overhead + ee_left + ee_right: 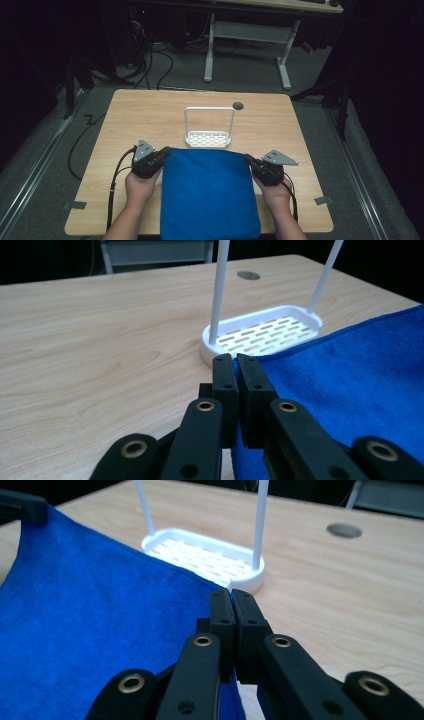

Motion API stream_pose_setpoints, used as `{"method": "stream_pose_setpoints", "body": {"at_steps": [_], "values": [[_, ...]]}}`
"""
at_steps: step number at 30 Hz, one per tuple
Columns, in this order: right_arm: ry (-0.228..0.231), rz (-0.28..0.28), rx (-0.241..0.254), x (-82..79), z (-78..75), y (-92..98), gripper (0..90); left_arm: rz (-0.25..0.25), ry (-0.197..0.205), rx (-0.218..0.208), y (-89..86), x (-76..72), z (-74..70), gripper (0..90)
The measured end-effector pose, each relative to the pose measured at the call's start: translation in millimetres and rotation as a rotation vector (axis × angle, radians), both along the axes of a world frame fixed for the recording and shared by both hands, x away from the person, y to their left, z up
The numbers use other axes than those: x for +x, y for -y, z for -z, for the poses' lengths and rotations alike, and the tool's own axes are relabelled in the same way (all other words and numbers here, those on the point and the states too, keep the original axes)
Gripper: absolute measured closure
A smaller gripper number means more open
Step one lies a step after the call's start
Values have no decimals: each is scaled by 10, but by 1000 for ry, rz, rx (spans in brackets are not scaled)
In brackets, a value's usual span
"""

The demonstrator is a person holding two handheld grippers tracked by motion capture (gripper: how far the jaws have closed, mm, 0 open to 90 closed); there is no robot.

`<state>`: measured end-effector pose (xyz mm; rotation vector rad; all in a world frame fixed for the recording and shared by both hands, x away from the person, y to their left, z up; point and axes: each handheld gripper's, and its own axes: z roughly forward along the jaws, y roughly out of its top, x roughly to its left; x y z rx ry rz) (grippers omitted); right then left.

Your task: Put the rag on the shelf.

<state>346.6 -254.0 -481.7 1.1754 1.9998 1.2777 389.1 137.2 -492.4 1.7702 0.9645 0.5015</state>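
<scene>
A blue cloth is stretched flat between my two grippers over the near half of the wooden table. My left gripper is shut on the cloth's far left corner; its jaws pinch the hem. My right gripper is shut on the far right corner, its jaws pressed together on the edge. Just beyond the cloth's far edge stands a white slotted rack with a tall wire hoop. The same rack shows in both gripper views.
A round grommet hole sits in the table behind the rack. Bare wood lies to the left, right and behind the rack. Beyond the table a white-legged desk stands on the grey floor, with cables trailing.
</scene>
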Motion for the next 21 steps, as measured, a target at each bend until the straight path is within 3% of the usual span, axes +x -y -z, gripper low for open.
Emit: {"method": "stream_pose_setpoints", "body": {"at_steps": [12,21], "values": [[96,-3,55,-170,-298,71,892,18,104,-60,-16,-196,-344,876],[193,-17,75,-327,-579,60,892,36,189,-100,-6,-362,-599,876]]}}
